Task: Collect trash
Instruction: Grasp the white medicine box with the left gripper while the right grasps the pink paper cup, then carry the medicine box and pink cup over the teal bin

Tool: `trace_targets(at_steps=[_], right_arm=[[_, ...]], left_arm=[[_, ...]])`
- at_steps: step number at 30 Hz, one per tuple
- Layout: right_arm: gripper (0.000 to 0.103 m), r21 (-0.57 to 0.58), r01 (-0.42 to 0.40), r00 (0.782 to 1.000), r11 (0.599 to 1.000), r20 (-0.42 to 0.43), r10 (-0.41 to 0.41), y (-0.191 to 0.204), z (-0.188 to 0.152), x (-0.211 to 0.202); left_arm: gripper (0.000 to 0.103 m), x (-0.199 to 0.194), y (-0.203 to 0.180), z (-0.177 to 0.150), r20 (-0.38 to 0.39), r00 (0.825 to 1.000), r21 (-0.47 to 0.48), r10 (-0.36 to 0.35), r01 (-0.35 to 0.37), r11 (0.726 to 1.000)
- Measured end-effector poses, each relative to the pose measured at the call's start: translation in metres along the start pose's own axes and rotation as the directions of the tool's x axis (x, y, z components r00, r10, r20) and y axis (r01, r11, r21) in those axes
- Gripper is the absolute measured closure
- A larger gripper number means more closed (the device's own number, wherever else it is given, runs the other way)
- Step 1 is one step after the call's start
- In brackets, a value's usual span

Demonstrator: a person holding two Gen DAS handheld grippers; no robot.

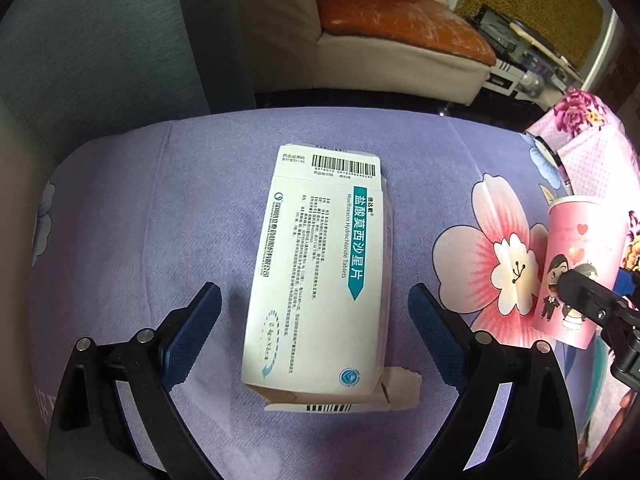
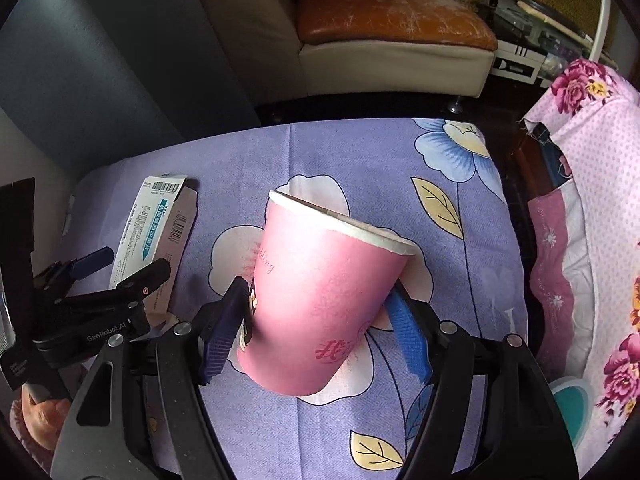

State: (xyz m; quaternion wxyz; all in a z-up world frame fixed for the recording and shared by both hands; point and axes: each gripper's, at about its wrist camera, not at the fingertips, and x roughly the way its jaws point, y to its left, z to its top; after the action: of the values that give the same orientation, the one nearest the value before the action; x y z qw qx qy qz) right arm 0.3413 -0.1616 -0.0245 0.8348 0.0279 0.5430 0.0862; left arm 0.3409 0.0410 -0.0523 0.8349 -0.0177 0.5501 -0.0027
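The right gripper (image 2: 316, 328) points steeply down, its blue fingers (image 2: 222, 332) pressing something between them; at its nine o'clock the left gripper (image 1: 314, 320) hangs spread wide, fingers touching nothing.

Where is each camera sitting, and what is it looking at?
Left wrist: sits on the left gripper, looking steeply down at a white medicine box lying between its open fingers on the purple flowered cloth.
Right wrist: sits on the right gripper, looking steeply down at the pink paper cup squeezed between its fingers.
Shared: both show the box, cup, cloth, the sofa behind, and the other gripper at one edge.
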Motion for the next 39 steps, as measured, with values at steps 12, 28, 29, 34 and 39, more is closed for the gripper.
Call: trace_targets(at_steps=[12, 28, 29, 34, 39], right_arm=[[0.037, 0.02, -0.047, 0.999, 0.999, 0.025, 0.047, -0.013, -0.002, -0.001], [0.037, 0.069, -0.103, 0.993, 0.992, 0.067, 0.099, -0.023, -0.059, -0.04], [0.037, 0.075, -0.105, 0.992, 0.992, 0.07, 0.1, -0.024, -0.065, -0.044], [0.037, 0.108, -0.109, 0.991, 0.988, 0.084, 0.1, -0.036, -0.102, -0.065], [0.037, 0.149, -0.111, 0.991, 0.983, 0.097, 0.097, -0.055, -0.142, -0.086]], left_arm=[[0.04, 0.005, -0.023, -0.001, 0.046, 0.999, 0.047, 0.02, -0.022, 0.999], [0.04, -0.051, -0.044, -0.059, 0.085, 0.994, 0.065, -0.061, 0.056, 0.996], [0.04, -0.055, -0.046, -0.064, 0.083, 0.994, 0.067, -0.068, 0.063, 0.996], [0.04, -0.076, -0.063, -0.093, 0.074, 0.992, 0.08, -0.099, 0.093, 0.992], [0.04, -0.092, -0.08, -0.123, 0.057, 0.99, 0.084, -0.133, 0.128, 0.988]])
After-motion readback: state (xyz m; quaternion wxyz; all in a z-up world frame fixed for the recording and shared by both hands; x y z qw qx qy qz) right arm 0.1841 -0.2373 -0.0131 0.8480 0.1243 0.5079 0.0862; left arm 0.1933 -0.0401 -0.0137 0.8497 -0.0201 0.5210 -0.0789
